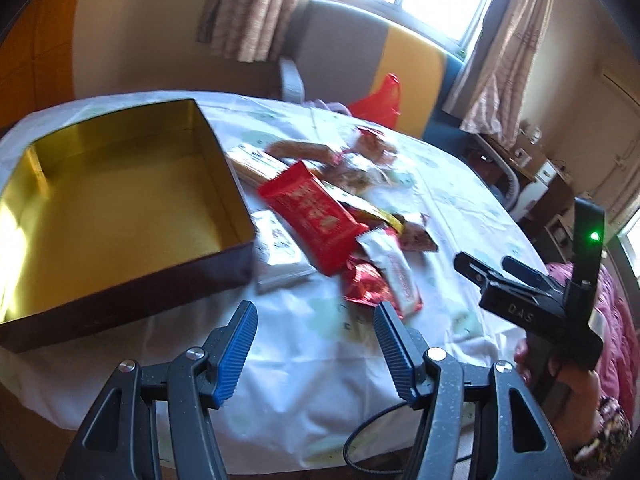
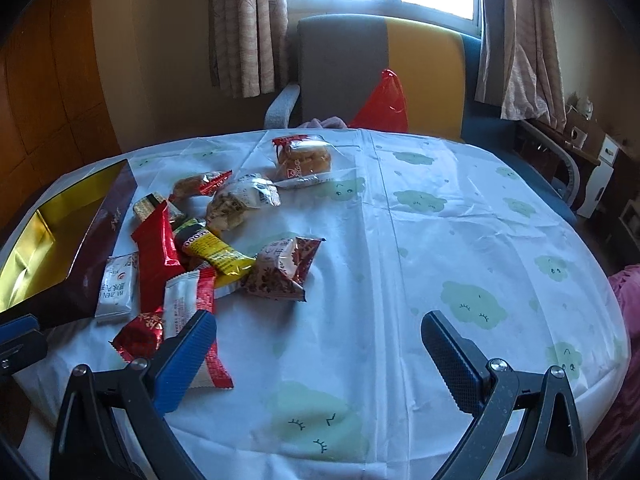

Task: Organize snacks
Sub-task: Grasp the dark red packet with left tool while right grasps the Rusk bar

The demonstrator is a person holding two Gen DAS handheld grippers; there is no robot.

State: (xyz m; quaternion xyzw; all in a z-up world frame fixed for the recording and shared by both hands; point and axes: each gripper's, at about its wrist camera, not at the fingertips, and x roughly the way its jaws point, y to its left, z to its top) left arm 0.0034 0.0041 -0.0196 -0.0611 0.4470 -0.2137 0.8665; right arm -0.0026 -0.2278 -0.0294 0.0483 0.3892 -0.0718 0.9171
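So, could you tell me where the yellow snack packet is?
In the right wrist view, the yellow packet lies left of centre, between the long red packet and a patterned pouch.

Right gripper [image 2: 316, 336], jaws apart and empty, above a clouded tablecloth [image 2: 460, 240]; snack packets [image 2: 208, 240] heaped left, beside a gold-lined box [image 2: 68, 236].

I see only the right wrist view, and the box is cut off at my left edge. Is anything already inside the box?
Observer: No. The left wrist view shows the whole gold floor of the box, and no snack lies in it.
Operator: And the left gripper? I see only a blue bit of it.
Observer: The left gripper is open and holds nothing. It hangs over the near part of the tablecloth, just before the white and red packet.
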